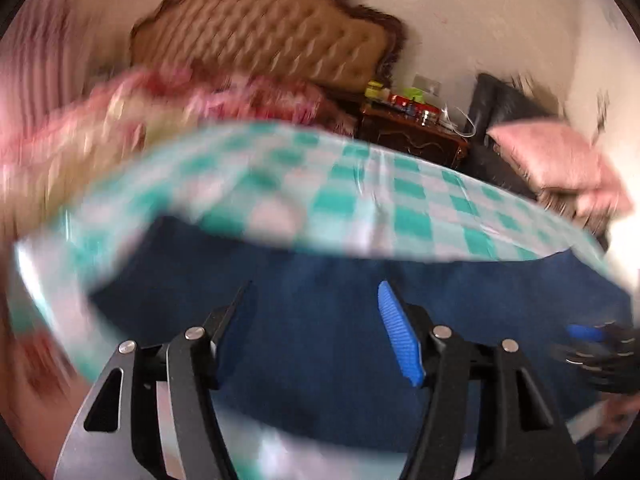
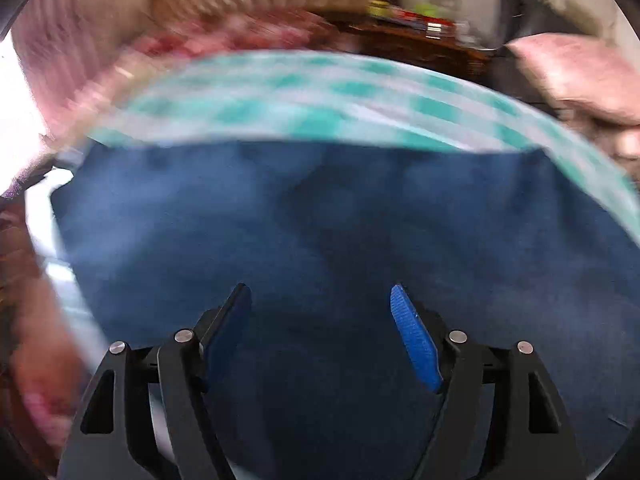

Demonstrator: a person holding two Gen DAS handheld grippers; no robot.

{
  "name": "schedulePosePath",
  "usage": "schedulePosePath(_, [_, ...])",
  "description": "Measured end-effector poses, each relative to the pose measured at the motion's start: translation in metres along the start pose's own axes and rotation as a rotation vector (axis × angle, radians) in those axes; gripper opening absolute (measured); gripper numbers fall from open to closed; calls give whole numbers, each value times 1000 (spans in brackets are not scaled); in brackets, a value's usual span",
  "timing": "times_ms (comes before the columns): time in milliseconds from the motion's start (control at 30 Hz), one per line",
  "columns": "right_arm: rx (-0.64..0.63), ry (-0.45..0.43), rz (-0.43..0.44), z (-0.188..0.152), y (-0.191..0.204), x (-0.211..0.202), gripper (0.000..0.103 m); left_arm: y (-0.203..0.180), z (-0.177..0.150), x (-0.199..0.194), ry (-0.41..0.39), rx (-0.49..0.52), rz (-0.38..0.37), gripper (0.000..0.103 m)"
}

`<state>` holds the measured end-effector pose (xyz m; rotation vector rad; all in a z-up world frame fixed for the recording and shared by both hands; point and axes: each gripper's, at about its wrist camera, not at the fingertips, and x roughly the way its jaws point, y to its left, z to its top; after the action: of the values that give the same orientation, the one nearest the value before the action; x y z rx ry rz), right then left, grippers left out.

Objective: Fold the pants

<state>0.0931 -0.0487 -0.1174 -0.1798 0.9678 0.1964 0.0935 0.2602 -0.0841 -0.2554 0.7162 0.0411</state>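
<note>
Navy pants [image 2: 320,232] lie spread flat on the teal-checked bedsheet [image 1: 400,200], filling the lower half of both wrist views; far edge runs 9 to 3 o'clock. Fold count unclear; no leg or waistband detail readable through motion blur.

Step, judged: between grasps, choosing an edge for a fold. Next move calls for dropping both tools to one hem or side edge, pinching cloth, and carrying it across evenly.

Left gripper [image 1: 316,320]: fingers spread wide, nothing between them, poised above the cloth, aimed toward the headboard [image 1: 264,28] at 12 o'clock. Right gripper [image 2: 320,320]: likewise spread, empty, over mid-garment. In the left view it [image 1: 592,344] shows at 3 o'clock, alongside.

Nightstand [image 1: 412,132] at 1 o'clock, pink pillow [image 1: 560,160] at 2 o'clock.
</note>
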Motion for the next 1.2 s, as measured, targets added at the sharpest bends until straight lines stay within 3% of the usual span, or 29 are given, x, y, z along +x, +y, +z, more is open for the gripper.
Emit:
schedulePosePath(33, [21,-8,-5,-1,-5,2,79,1,-15,-1,25,-15,33,62])
schedulePosePath(167, [116,-19,-36,3,-27,-5,80,22,-46,-14,25,-57,195,55])
schedulePosePath(233, [112,-51,-2,0,-28,-18,81,37,-41,-26,-2,-92,228,43])
schedulePosePath(367, [124,-53,0,-17,-35,-34,81,47,-22,-26,-6,-53,192,38])
schedulePosePath(433, [168,-25,6,-25,-45,-35,81,47,-17,-8,49,-27,131,38])
schedulePosePath(533, [204,-5,-34,-35,-58,-41,81,52,-17,13,113,33,316,38])
schedulePosePath(633, [218,-16,-69,-41,-71,-50,81,69,-14,-6,72,-132,380,38])
schedulePosePath(733, [250,4,-89,-47,-85,-50,81,55,-20,-21,48,-162,321,38])
schedulePosePath(1000, [273,-14,-175,-57,-108,-58,81,-93,-49,-22,99,49,14,38])
schedulePosePath(1100, [294,-21,-200,-62,-122,-60,81,-139,-55,-16,115,133,-43,38])
schedulePosePath(1200, [326,-39,-243,-70,-142,-65,81,-162,-59,-3,158,149,-58,38])
